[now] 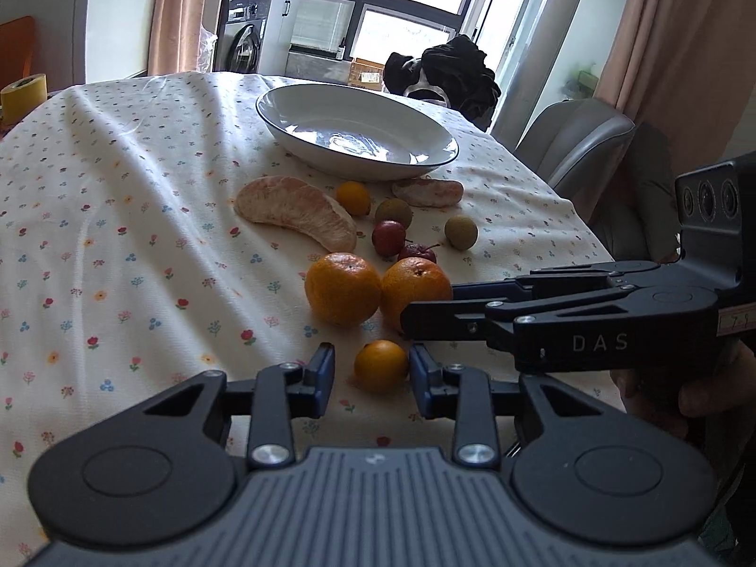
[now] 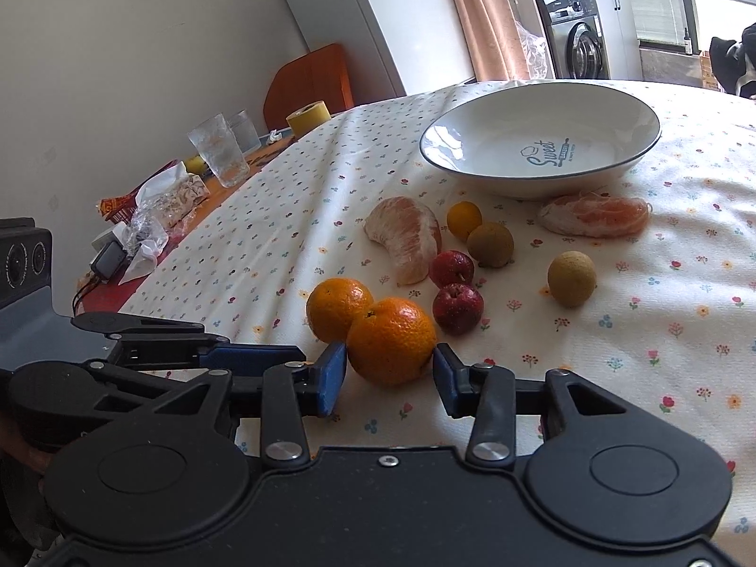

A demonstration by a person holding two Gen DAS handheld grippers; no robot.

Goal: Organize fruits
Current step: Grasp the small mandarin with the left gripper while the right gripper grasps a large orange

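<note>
A white bowl (image 1: 330, 160) (image 2: 472, 141) stands empty on the flowered cloth, far side. In front of it lie two peeled citrus segments (image 1: 297, 212) (image 1: 427, 192), a kumquat (image 1: 353, 197), two brown longans (image 1: 393, 212) (image 1: 460, 232) and two small red fruits (image 2: 451, 268) (image 2: 457, 307). Nearer sit two oranges (image 1: 342, 288) (image 2: 391, 340). My left gripper (image 1: 373, 371) is open, its fingers flanking a second kumquat (image 1: 380, 365) on the cloth. My right gripper (image 2: 390, 373) is open around the nearer orange, pads close to both its sides.
A tape roll (image 2: 308, 115), two glasses (image 2: 219, 151) and crumpled wrappers (image 2: 160, 203) crowd the table's left end. A grey chair (image 1: 576, 141) and a chair with dark clothes (image 1: 449, 75) stand past the right edge. A hand (image 1: 708, 397) holds the right gripper.
</note>
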